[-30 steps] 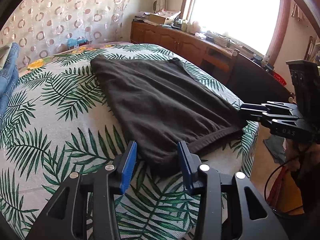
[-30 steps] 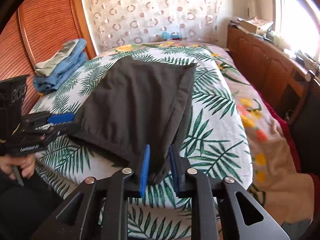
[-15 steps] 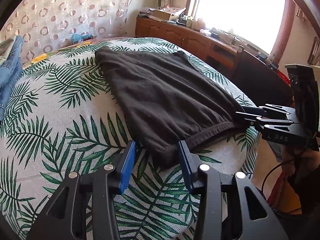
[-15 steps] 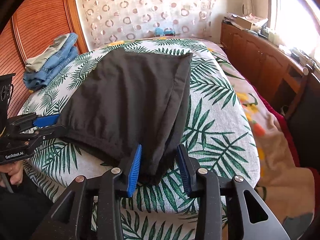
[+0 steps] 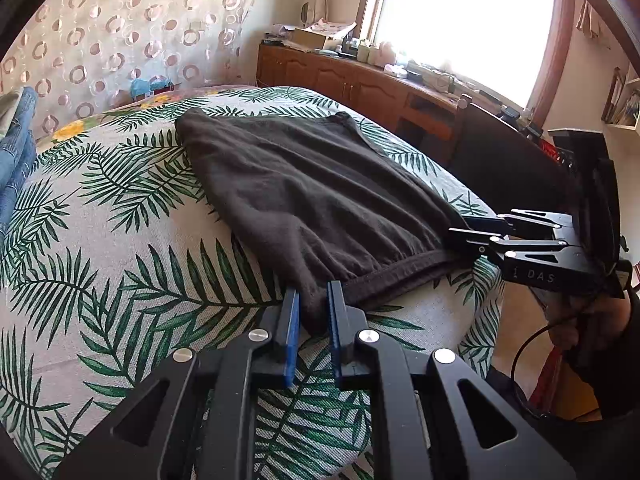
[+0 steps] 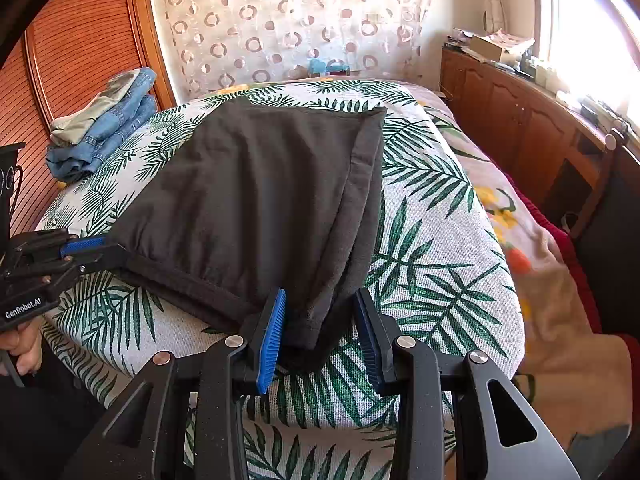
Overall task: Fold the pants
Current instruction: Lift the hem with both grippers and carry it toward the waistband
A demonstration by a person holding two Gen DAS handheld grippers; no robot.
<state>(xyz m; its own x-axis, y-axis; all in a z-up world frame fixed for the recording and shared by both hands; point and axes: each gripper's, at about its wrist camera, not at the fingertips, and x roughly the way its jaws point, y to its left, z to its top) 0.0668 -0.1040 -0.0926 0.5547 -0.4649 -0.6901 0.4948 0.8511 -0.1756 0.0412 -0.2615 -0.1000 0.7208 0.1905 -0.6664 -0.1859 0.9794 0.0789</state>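
Note:
Dark pants (image 5: pixel 304 196) lie folded in half on the palm-leaf bedspread (image 5: pixel 100 240), waistband toward me. My left gripper (image 5: pixel 312 304) is shut on the near left waistband corner. In the right wrist view the pants (image 6: pixel 260 196) spread ahead, and my right gripper (image 6: pixel 320 312) is open, its blue pads (image 6: pixel 272 332) straddling the near right waistband corner without pinching it. The left gripper shows in the right wrist view (image 6: pixel 92 250) at the pants' left corner. The right gripper shows in the left wrist view (image 5: pixel 464 236) at the right corner.
A pile of folded jeans (image 6: pixel 100 124) lies at the bed's far left. A wooden cabinet (image 6: pixel 520 120) with clutter runs along the right wall under the window. A dark chair (image 5: pixel 504 160) stands by the bed's right side. The bed edge is just below both grippers.
My left gripper has closed from open onto the waistband corner. My right gripper has opened wider from its pinch on the other corner. Both sit slightly lower and closer to the bed.

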